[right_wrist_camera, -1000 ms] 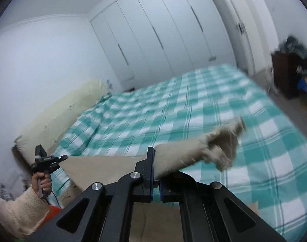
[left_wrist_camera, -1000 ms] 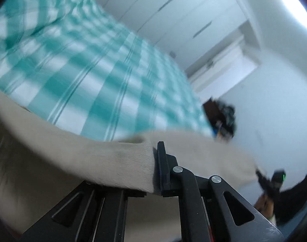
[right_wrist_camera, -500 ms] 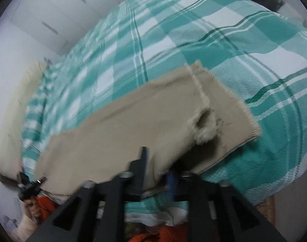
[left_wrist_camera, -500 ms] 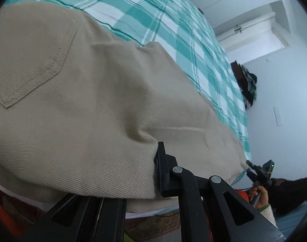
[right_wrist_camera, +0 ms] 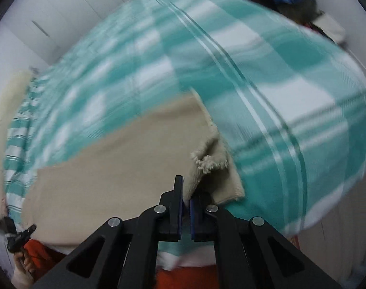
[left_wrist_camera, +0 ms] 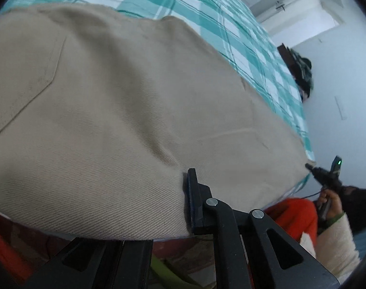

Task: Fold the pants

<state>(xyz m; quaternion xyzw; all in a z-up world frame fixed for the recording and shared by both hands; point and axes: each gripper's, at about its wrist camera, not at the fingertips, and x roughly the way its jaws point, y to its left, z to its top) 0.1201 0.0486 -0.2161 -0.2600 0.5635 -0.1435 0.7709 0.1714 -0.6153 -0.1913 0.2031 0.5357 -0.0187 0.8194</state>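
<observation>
Beige pants [left_wrist_camera: 134,108] lie flat along the near edge of a bed with a teal checked cover [left_wrist_camera: 207,12]. A back pocket [left_wrist_camera: 21,79] shows at the left. My left gripper [left_wrist_camera: 183,192] is shut on the waist-end edge; cloth hides its left finger. In the right wrist view the pants [right_wrist_camera: 122,163] run left from a frayed hem [right_wrist_camera: 207,161]. My right gripper [right_wrist_camera: 186,192] has its jaws closing, with the hem-end cloth pinched between the pads. Each gripper shows small in the other view: the right gripper [left_wrist_camera: 325,175] and the left gripper [right_wrist_camera: 19,234].
White wardrobe doors [right_wrist_camera: 50,24] stand beyond the bed. A dark shelf with piled clutter [left_wrist_camera: 301,72] sits by the far wall. A cream pillow or headboard [right_wrist_camera: 4,110] lies at the bed's left end. The person's orange trousers [left_wrist_camera: 293,214] and cream sleeve [left_wrist_camera: 334,240] are close below the bed edge.
Both grippers have come down with the pants, which hung stretched in the air and now lie flat on the bed. Both views have tipped downward.
</observation>
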